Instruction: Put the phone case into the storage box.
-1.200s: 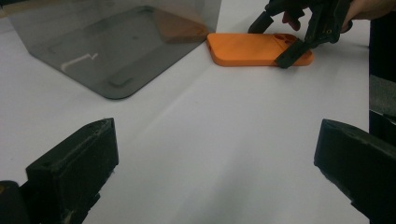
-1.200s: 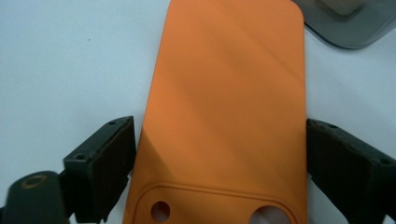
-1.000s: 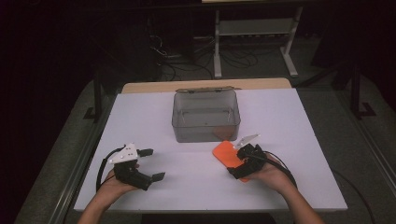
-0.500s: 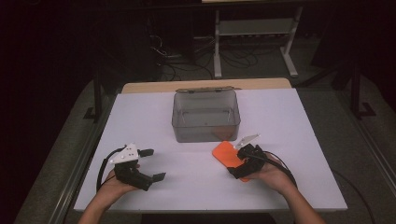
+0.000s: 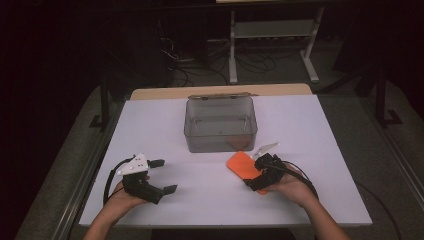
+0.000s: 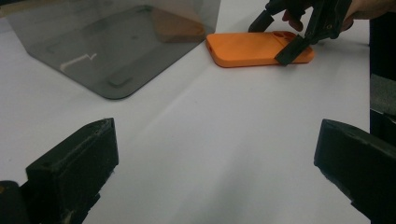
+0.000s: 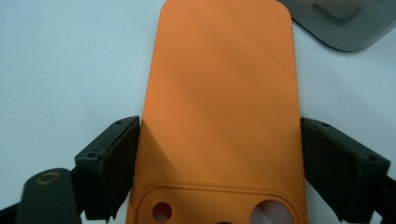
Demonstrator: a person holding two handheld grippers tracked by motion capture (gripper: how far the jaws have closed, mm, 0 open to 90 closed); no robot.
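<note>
Right gripper [image 5: 258, 175] straddling orange phone case [image 5: 241, 165] on table [image 5: 320, 130].
Jaws touching both long edges, pinching it; left gripper [image 5: 161, 176] sitting spread, well apart.

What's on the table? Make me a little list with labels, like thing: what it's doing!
table: white top
box: smoky see-through plastic, open on top, at the table's middle, far side
phone case: orange, lying flat in front of the box, camera holes toward the right gripper
right gripper: jaws on both long sides of the phone case, touching or nearly
left gripper: open, holding nothing, at the near left
</note>
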